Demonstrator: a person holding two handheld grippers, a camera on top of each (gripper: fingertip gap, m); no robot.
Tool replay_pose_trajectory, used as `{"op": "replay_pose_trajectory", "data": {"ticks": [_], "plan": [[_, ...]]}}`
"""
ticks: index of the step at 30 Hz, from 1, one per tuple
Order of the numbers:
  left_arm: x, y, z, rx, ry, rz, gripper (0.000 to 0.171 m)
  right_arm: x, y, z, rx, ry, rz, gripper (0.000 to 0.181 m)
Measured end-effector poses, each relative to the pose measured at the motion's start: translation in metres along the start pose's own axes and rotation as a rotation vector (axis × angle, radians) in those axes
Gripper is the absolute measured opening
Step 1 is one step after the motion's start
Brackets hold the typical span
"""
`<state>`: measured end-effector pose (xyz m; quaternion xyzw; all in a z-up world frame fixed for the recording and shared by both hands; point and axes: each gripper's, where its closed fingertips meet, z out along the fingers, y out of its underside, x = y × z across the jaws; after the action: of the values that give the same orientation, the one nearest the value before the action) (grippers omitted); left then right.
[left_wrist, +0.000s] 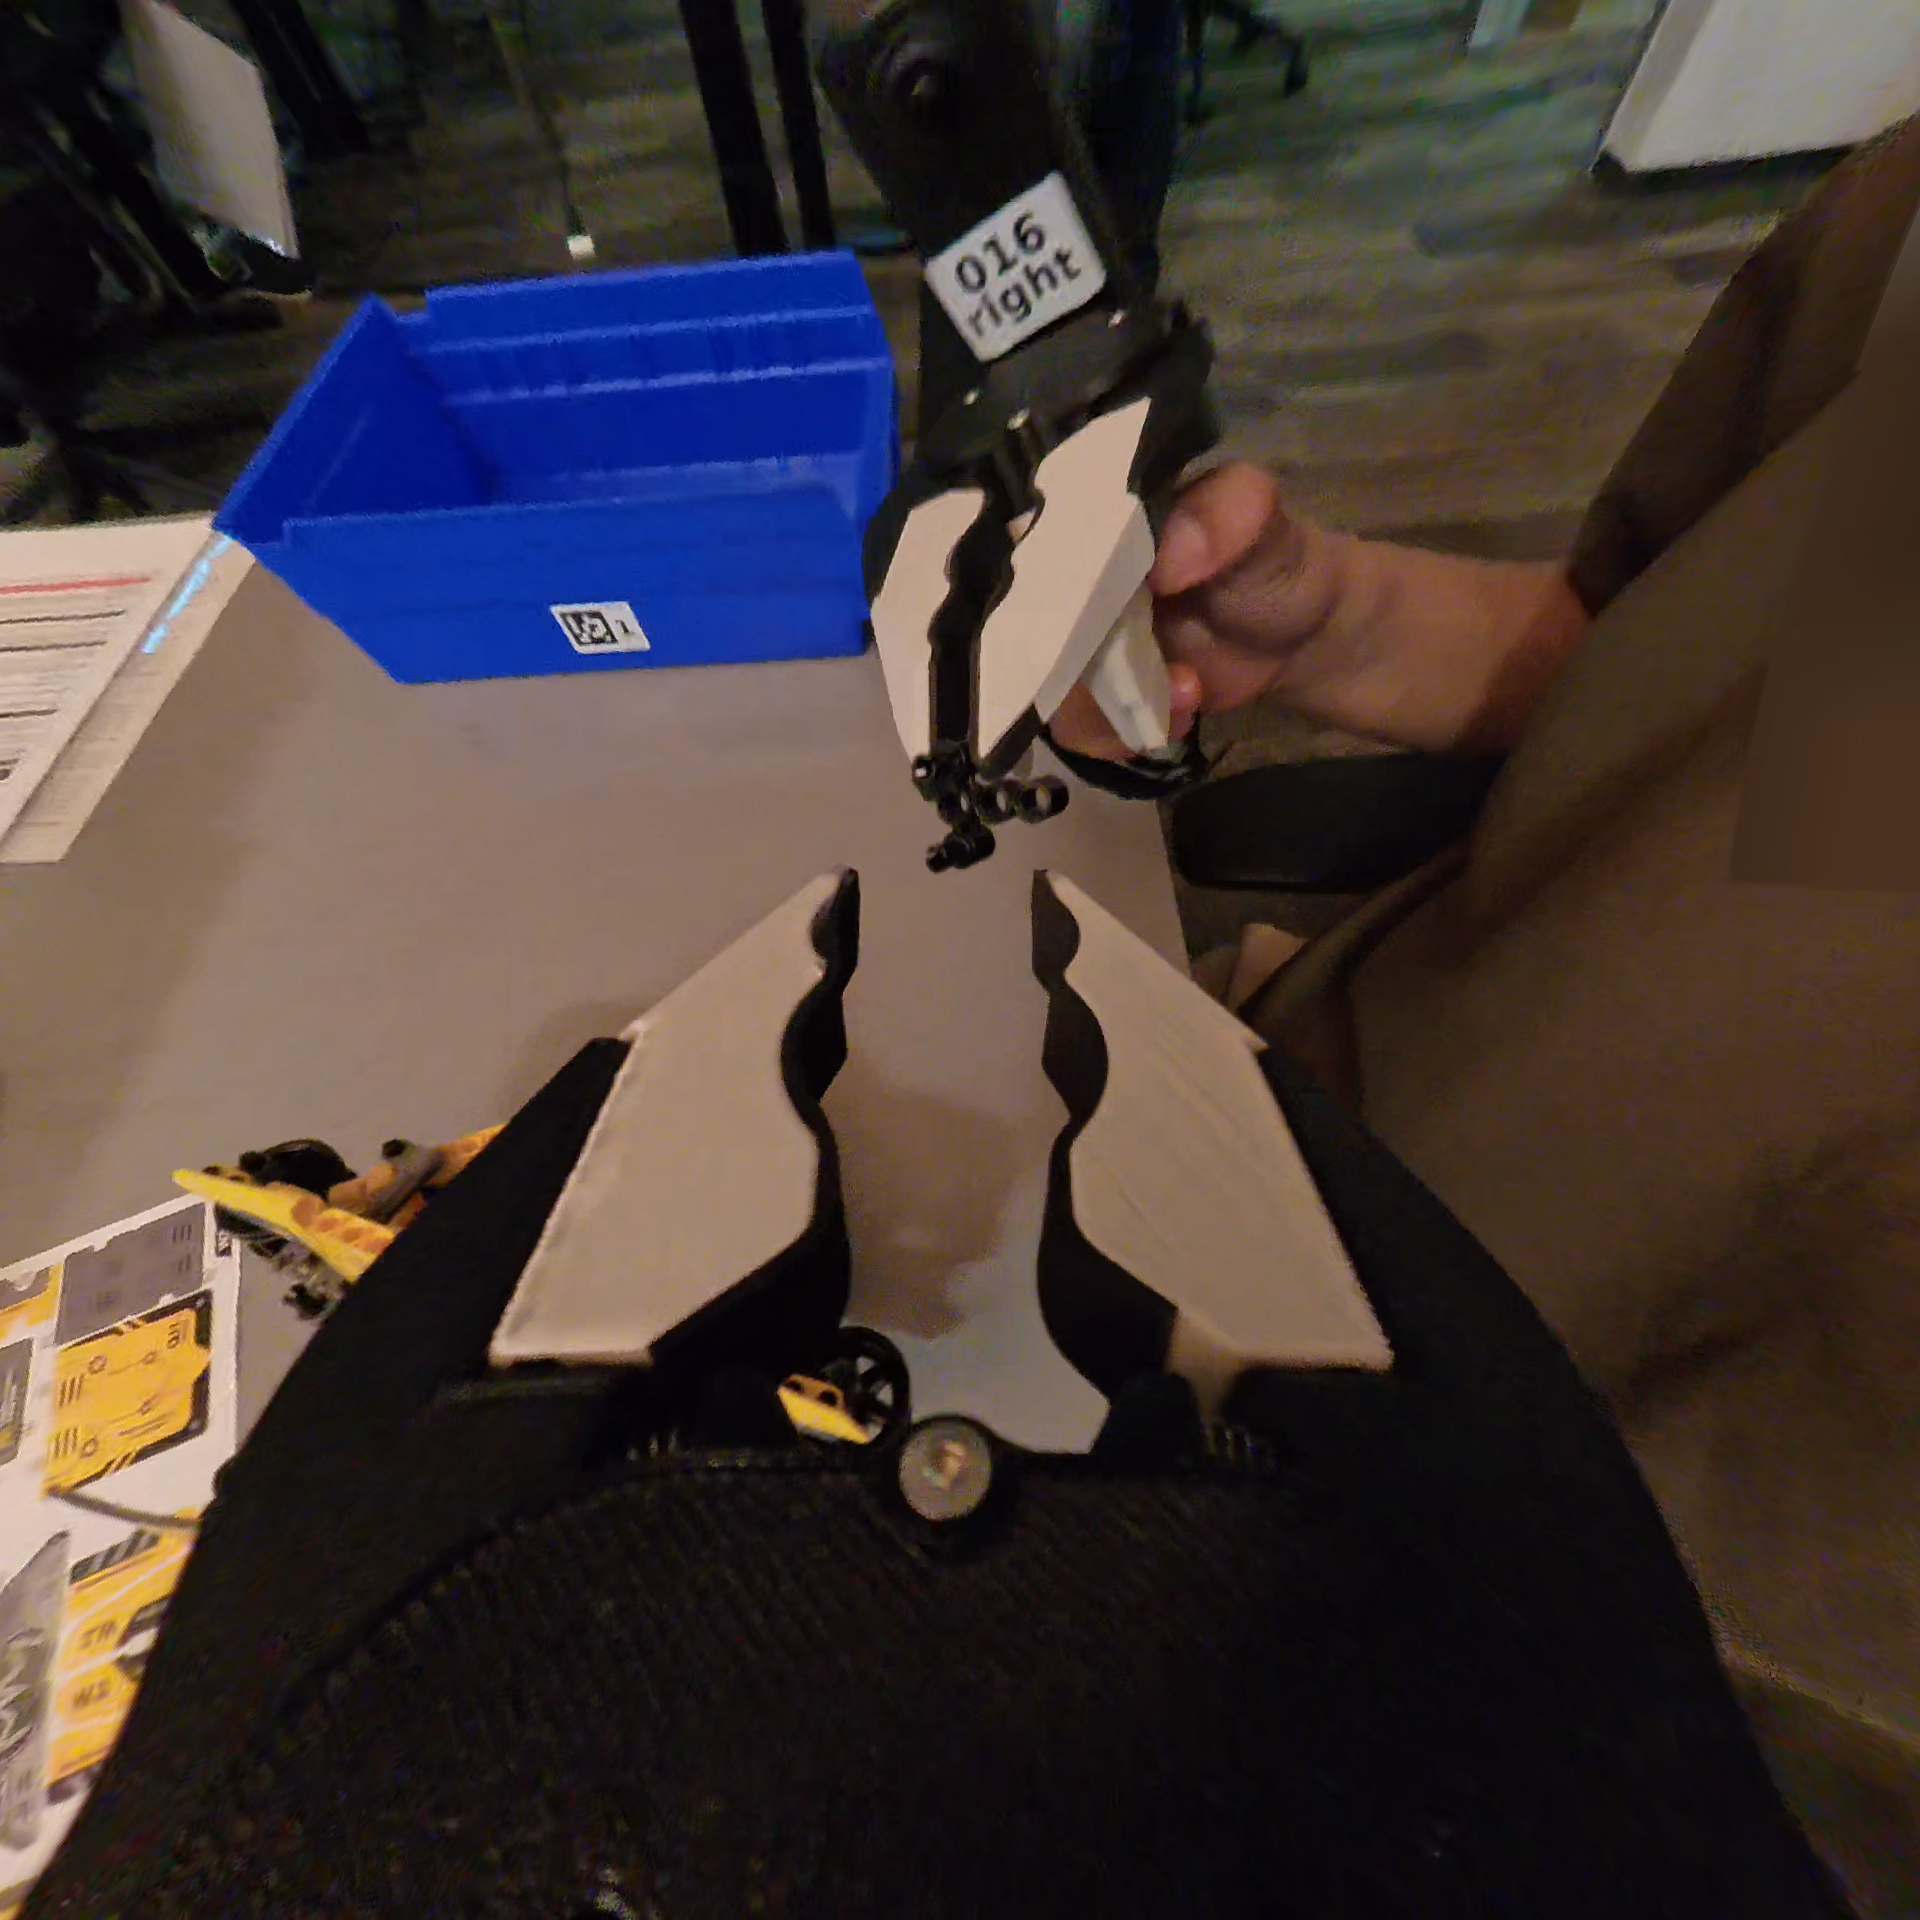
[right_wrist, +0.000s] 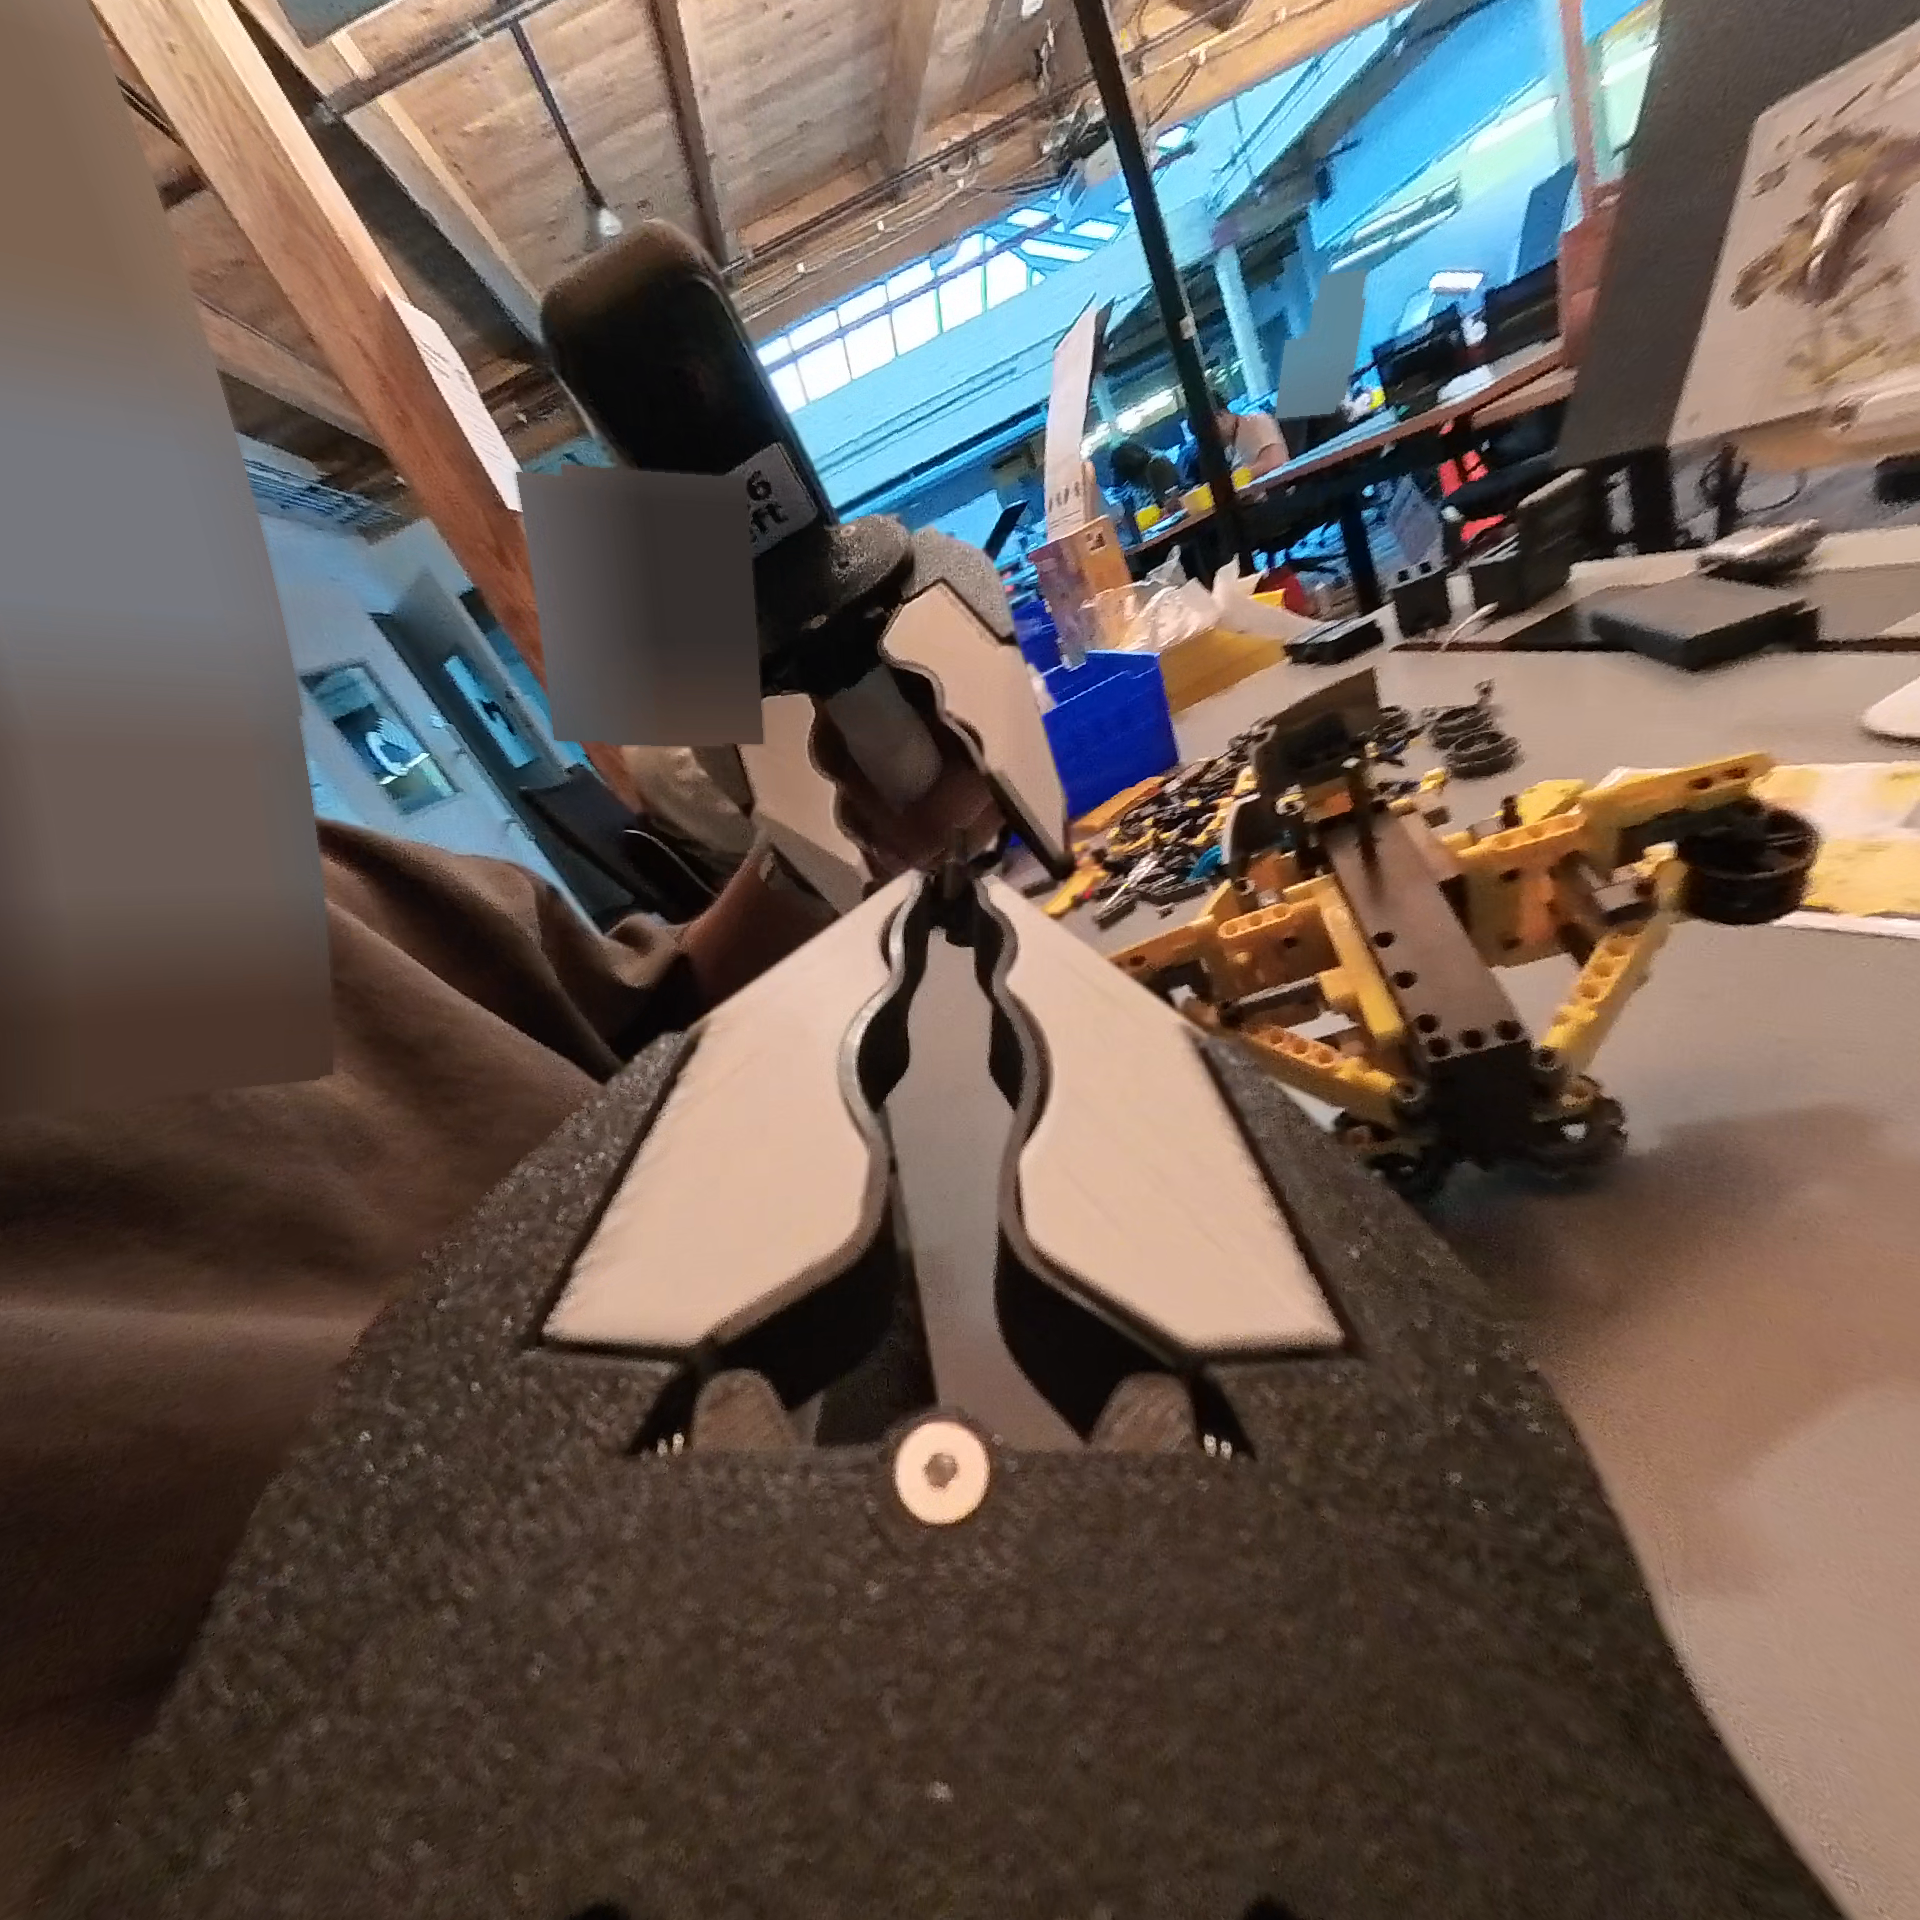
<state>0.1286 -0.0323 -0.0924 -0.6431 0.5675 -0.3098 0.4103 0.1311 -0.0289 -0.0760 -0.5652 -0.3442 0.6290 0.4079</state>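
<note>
Black connector piece (left_wrist: 982, 805) pinched in right tool (left_wrist: 951, 753), left tool (left_wrist: 945, 883) spread, empty

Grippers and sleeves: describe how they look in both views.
Both grippers, left and right, have a black, rough-textured body with a silver screw in the middle. Their jaws are pale grey wedges lined with wavy black pads. Each carries a black camera housing and a white label with dark writing. The right hand comes out of a brown sleeve.
</note>
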Motion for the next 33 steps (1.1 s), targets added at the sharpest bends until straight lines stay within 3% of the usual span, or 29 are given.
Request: {"op": "replay_pose_trajectory", "data": {"ticks": [6, 13, 18, 21, 33], "plan": [[0.01, 0.002, -0.002, 0.036, 0.013, 0.014, 0.009, -0.005, 0.007, 0.008, -0.03, -0.06, 0.084, 0.008], [0.013, 0.001, -0.006, 0.158, 0.095, -0.142, 0.005, -0.003, 0.005, 0.017, -0.018, -0.078, 0.093, 0.008], [0.007, -0.005, -0.016, 0.299, 0.115, -0.251, 0.004, 0.002, -0.004, 0.019, 0.03, -0.049, 0.088, 0.031], [0.002, -0.007, -0.022, 0.344, 0.081, -0.264, 0.005, 0.002, -0.008, 0.016, 0.057, -0.063, 0.111, 0.034], [-0.004, 0.001, -0.015, 0.283, -0.12, -0.131, 0.005, -0.001, 0.004, 0.026, -0.043, 0.026, 0.02, 0.031]]}}
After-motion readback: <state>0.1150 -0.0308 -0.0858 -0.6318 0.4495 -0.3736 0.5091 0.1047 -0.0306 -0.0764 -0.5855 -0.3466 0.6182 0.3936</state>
